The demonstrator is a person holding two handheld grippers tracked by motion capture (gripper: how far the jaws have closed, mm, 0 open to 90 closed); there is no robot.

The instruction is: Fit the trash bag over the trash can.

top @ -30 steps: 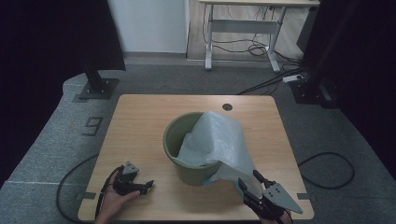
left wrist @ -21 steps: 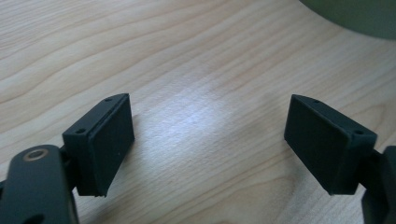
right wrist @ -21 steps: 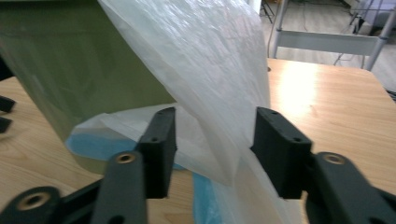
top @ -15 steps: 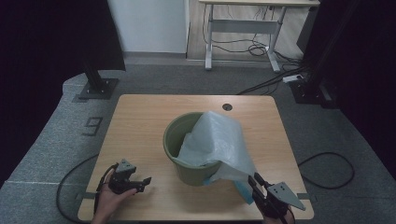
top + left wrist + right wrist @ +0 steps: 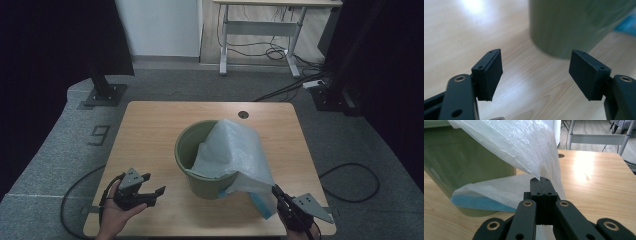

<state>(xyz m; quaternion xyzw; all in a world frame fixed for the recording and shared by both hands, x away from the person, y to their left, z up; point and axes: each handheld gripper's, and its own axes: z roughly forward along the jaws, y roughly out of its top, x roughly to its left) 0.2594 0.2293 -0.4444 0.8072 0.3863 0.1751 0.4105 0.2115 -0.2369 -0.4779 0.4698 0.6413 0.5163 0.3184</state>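
The wooden counter (image 5: 150, 130) carries a green bin (image 5: 192, 150) near its middle, a little toward 6 o'clock. A thin white plastic bag (image 5: 232, 150) lies over the bin's rim from 12 to 5 o'clock and hangs down the outer wall toward the counter's 5 o'clock corner; its lowest part has a blue edge (image 5: 261, 204) that comes down close to the wood.

At 5 o'clock from the bin, the right tongs (image 5: 278, 192) are closed on a fold of this bag. In the right gripper view the two black jaws stand pressed together, and the film goes in between their tips (image 5: 540, 180) and rises from there to the bin (image 5: 469, 157).

At 8 o'clock from the bin, well apart from it, the left tongs (image 5: 152, 192) are held in a hand (image 5: 112, 220) above the counter's near edge. Their jaws have just been closing a little, but they stand apart with nothing between them; in the left gripper view I see bare wood between the pads (image 5: 584, 75), and the bin's green wall (image 5: 571, 25) beyond.
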